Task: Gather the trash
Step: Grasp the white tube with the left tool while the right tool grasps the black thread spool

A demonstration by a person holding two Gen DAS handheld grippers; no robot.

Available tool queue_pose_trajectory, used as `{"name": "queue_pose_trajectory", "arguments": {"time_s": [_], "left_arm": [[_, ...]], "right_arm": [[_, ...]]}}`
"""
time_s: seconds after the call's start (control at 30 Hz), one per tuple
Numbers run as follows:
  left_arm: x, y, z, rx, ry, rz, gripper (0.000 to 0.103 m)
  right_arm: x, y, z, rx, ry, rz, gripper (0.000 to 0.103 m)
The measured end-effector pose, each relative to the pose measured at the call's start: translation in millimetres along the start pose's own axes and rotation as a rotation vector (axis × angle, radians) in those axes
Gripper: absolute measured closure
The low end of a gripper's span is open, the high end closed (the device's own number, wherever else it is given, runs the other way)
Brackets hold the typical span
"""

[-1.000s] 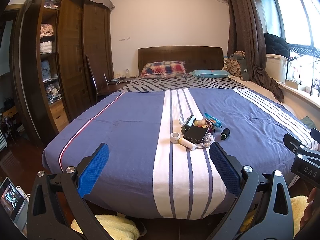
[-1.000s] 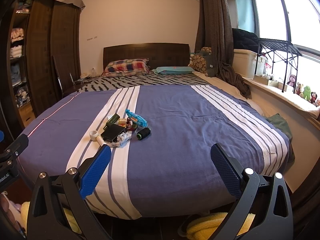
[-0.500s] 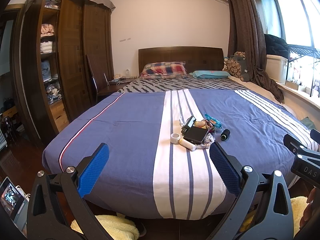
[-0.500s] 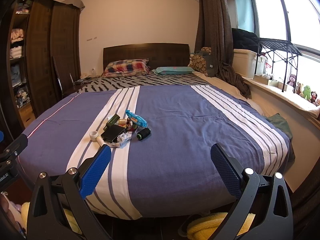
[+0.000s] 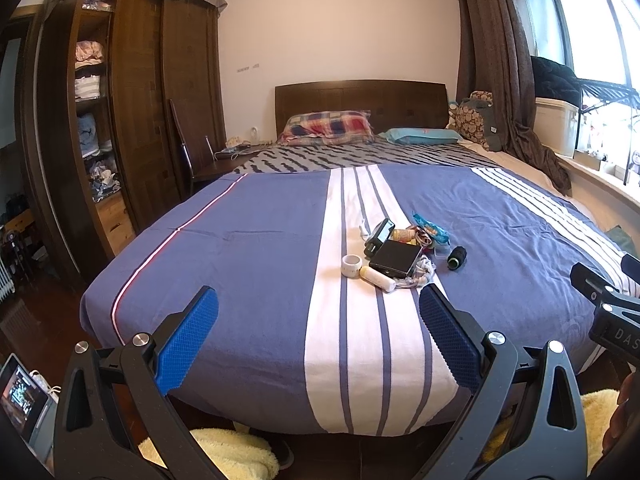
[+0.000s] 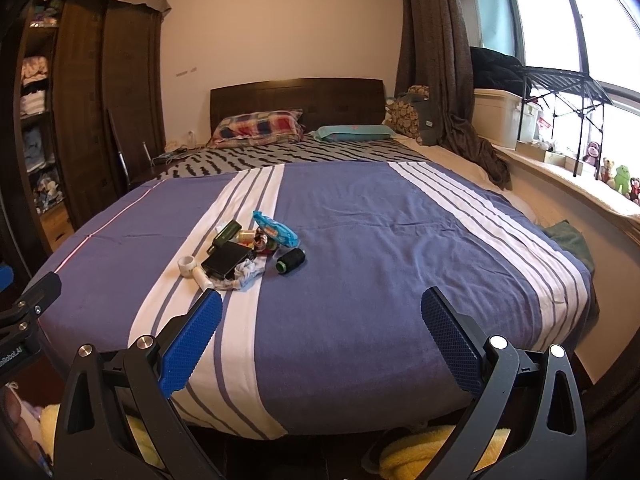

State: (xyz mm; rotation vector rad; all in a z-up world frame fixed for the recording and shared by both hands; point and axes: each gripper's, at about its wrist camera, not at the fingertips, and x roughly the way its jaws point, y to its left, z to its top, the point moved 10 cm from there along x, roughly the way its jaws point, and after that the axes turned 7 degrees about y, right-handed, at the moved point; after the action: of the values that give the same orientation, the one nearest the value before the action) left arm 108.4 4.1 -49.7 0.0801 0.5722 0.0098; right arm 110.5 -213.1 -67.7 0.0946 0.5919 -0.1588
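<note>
1. left wrist view: my left gripper (image 5: 319,346) is spread wide and holds nothing, hanging over the foot edge of the bed (image 5: 248,248).
2. ahead of it and a little to its right, on the white stripe, lies the trash pile (image 5: 400,252): a black box (image 5: 395,259) resting on a crumpled rag (image 5: 420,274), a white tape ring (image 5: 352,266) touching a small white bottle (image 5: 378,278), a blue wrapper (image 5: 430,230) behind, and a dark thread spool (image 5: 456,258) just to the right, apart from the rest.
3. nothing lies between my left fingers and the pile, only bare cover.
4. right wrist view: my right gripper (image 6: 321,344) is also spread wide and empty; the pile (image 6: 244,252) sits ahead and off to its left, just past its left fingertip (image 6: 200,328).
5. farther ahead are a plaid pillow (image 6: 256,126) and headboard (image 6: 296,100); a wardrobe (image 5: 132,120) stands far left, a curtain (image 6: 440,60) and windowsill toys (image 6: 612,172) far right.
6. yellow fluffy slippers (image 6: 436,448) lie on the floor below my fingers.
</note>
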Motion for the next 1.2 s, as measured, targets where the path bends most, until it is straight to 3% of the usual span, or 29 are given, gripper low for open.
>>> {"name": "queue_pose_trajectory", "arguments": {"time_s": [0.33, 0.7, 0.97, 1.2], "left_arm": [[63, 2, 7, 0.037, 0.027, 0.006, 0.008], [151, -16, -14, 0.056, 0.194, -0.065, 0.008], [190, -44, -17, 0.097, 0.242, -0.113, 0.009], [226, -58, -18, 0.089, 0.29, -0.137, 0.016]], "right_arm": [[54, 9, 3, -0.049, 0.022, 0.02, 0.003], [156, 16, -5, -0.009, 0.173, 0.096, 0.004], [219, 29, 10, 0.013, 0.249, 0.158, 0.03], [258, 34, 14, 0.048, 0.304, 0.135, 0.043]]}}
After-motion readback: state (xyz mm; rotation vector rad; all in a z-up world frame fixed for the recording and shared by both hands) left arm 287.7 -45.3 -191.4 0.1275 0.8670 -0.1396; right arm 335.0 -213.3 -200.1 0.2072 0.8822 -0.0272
